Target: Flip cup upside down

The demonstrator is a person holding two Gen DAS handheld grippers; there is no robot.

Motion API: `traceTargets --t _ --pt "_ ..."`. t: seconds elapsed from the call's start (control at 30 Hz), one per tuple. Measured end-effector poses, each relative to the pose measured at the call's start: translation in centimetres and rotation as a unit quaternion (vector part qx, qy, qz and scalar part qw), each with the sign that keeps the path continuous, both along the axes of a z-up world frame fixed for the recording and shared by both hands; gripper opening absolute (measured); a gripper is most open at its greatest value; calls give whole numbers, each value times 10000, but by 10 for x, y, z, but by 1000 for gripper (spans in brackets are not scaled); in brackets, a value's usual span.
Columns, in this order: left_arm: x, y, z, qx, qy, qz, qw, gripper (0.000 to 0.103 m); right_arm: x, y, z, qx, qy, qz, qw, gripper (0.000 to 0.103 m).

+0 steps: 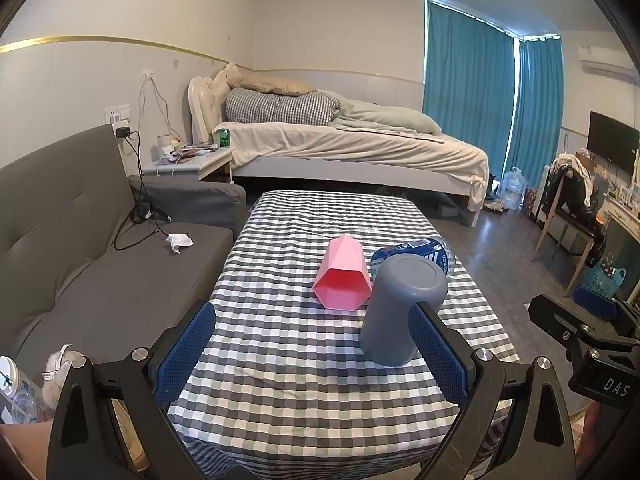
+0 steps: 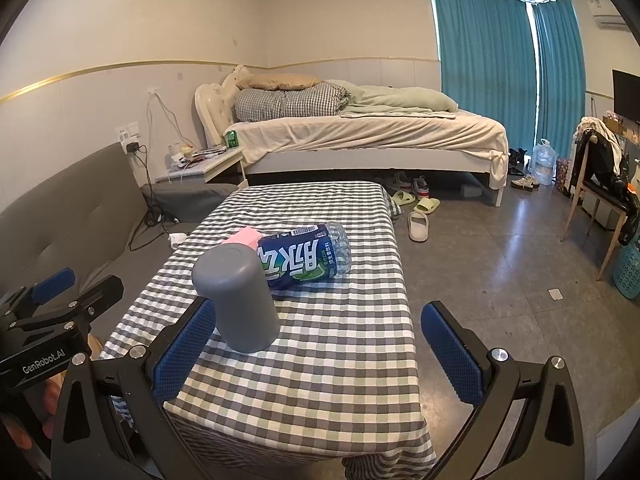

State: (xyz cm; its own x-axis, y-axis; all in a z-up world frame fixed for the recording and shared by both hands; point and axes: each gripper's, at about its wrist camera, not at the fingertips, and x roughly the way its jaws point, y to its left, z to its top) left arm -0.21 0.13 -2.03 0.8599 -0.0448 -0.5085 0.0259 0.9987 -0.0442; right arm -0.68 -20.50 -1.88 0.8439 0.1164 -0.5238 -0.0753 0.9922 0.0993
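A grey cup [image 1: 402,308] stands upside down on the checkered table [image 1: 280,360], closed base up. It also shows in the right wrist view [image 2: 240,300]. A pink faceted cup [image 1: 342,274] lies on its side just left of it, mouth toward me; only its edge [image 2: 244,236] shows in the right wrist view. My left gripper [image 1: 316,316] is open and empty, its right finger [image 1: 438,356] beside the grey cup. My right gripper [image 2: 318,316] is open and empty, its left finger [image 2: 184,352] next to the grey cup.
A blue-labelled plastic bottle [image 2: 304,256] lies on its side behind the grey cup. A grey sofa [image 1: 80,248] runs along the table's left. A bed [image 1: 340,144] stands beyond the table. Slippers [image 2: 418,226] lie on the floor, and a chair [image 2: 600,196] stands at the right.
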Motion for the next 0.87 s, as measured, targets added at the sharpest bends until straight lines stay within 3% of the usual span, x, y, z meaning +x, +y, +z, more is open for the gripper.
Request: traceTargets --t 0.87 --pt "1 6 1 -2 -14 48 10000 100 -1 0 -3 -32 57 -23 10000 103"
